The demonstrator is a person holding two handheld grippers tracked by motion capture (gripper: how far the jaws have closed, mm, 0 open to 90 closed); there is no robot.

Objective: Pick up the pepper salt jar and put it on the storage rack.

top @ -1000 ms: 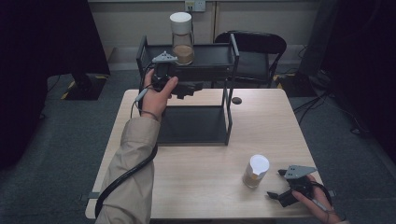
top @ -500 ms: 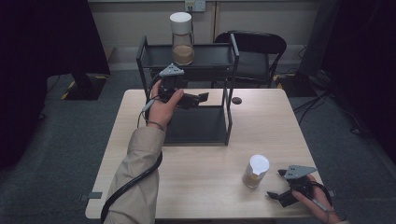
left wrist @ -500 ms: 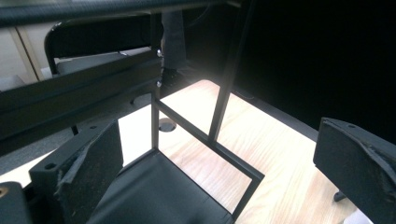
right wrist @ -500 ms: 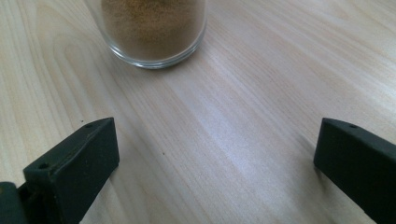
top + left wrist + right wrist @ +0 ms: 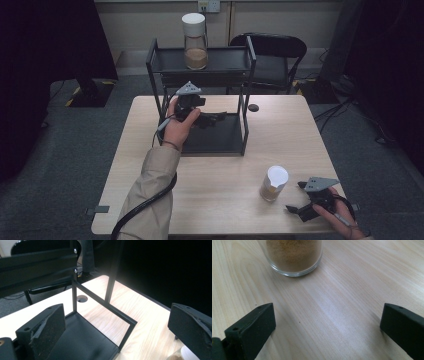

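A glass jar [image 5: 194,41] of brown powder with a white lid stands on the top shelf of a black two-tier rack [image 5: 248,65]. My left gripper [image 5: 219,118] is open and empty, held in the rack's lower bay above the bottom shelf [image 5: 82,340]; its own view [image 5: 117,332] shows the jaws wide apart. A second white-lidded jar [image 5: 273,183] of brown powder stands on the table at the front right. My right gripper [image 5: 294,196] lies just right of that jar, open. Its base [image 5: 294,255] is ahead of the spread right gripper [image 5: 327,327].
The light wooden table [image 5: 150,200] has a round cable hole [image 5: 254,107] right of the rack, also seen from the left gripper [image 5: 82,298]. A black chair [image 5: 272,47] stands behind the table. The front middle of the tabletop is bare wood.
My left hand and gripper have dropped from the top-shelf level down into the lower bay, nearer the person. The jar stays on the top shelf. The right gripper has not moved.
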